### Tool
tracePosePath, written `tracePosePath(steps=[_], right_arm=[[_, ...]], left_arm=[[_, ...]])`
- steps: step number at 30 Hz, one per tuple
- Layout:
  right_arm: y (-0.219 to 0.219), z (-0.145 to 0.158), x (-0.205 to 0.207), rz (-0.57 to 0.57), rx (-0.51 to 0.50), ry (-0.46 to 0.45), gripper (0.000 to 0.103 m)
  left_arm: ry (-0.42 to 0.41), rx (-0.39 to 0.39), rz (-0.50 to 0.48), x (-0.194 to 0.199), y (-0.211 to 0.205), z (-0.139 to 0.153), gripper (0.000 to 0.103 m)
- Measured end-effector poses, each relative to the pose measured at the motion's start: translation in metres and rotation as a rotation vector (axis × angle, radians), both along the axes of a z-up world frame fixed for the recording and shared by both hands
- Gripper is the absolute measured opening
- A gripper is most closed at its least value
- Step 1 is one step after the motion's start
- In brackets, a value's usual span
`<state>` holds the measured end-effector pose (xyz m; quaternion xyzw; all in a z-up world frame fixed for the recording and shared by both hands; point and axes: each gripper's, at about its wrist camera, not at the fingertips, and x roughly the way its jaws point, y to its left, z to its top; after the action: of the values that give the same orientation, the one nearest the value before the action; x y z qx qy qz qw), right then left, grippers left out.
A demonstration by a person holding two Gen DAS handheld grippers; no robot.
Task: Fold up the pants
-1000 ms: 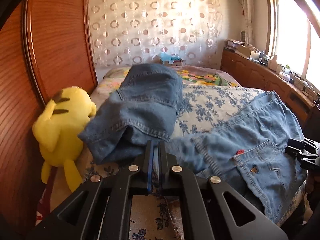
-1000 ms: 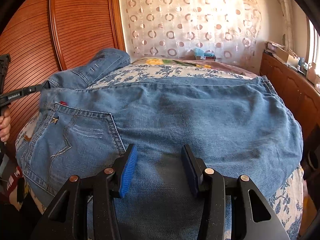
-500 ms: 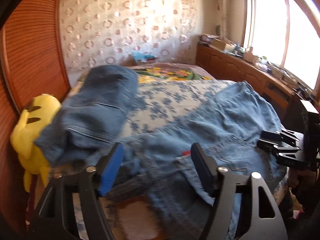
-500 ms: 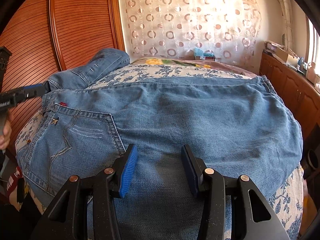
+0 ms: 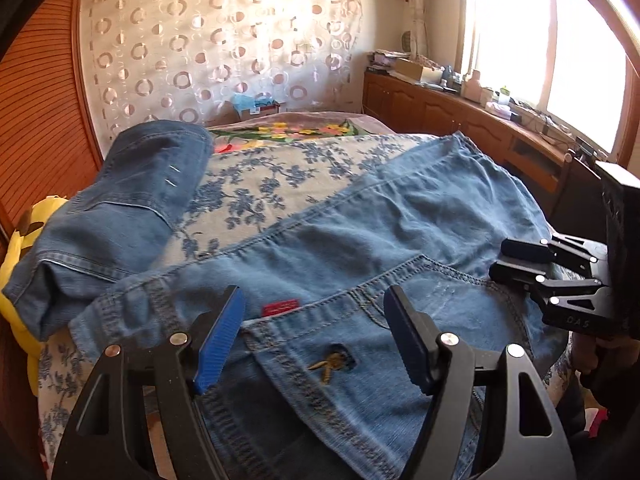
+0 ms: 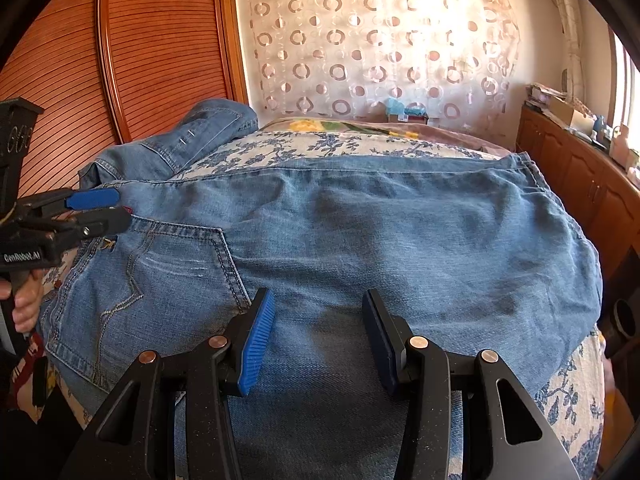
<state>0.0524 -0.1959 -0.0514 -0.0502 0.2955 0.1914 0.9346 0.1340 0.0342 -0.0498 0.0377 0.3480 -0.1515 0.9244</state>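
Note:
Light blue jeans (image 5: 360, 240) lie folded across the bed, also in the right wrist view (image 6: 380, 232). The back pocket with a red tag (image 5: 280, 307) is at the waist end. My left gripper (image 5: 316, 332) is open and empty, just above the waistband and pocket. It shows in the right wrist view (image 6: 98, 206) at the left. My right gripper (image 6: 318, 332) is open and empty, hovering over the jeans' near edge. It shows in the left wrist view (image 5: 516, 260) at the right.
A second, darker pair of jeans (image 5: 132, 200) lies piled at the bed's far left, partly over a yellow plush toy (image 5: 20, 240). A floral bedsheet (image 5: 288, 176) covers the bed. A wooden wardrobe (image 6: 140, 60) stands left, a wooden counter (image 5: 460, 116) right.
My left gripper has opened, let go of the jeans' waist edge, and swung right over the pocket. The right gripper has not moved.

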Motion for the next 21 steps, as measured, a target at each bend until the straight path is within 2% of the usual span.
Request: tracePosePath(steps=[6,14,21], right_arm=[[-0.025,0.008,-0.007,-0.031,-0.012,-0.018,0.048],[-0.135,0.021,0.013,-0.267,-0.003,-0.01,0.048],[-0.21,0.014,0.062,-0.414,0.023,0.076,0.048]], left_arm=[[-0.052,0.022,0.013,-0.008,-0.005,-0.005,0.073],[-0.08,0.032,0.024,-0.013,-0.005,-0.011,0.073],[-0.107,0.063,0.03,-0.017,-0.009,-0.012,0.073]])
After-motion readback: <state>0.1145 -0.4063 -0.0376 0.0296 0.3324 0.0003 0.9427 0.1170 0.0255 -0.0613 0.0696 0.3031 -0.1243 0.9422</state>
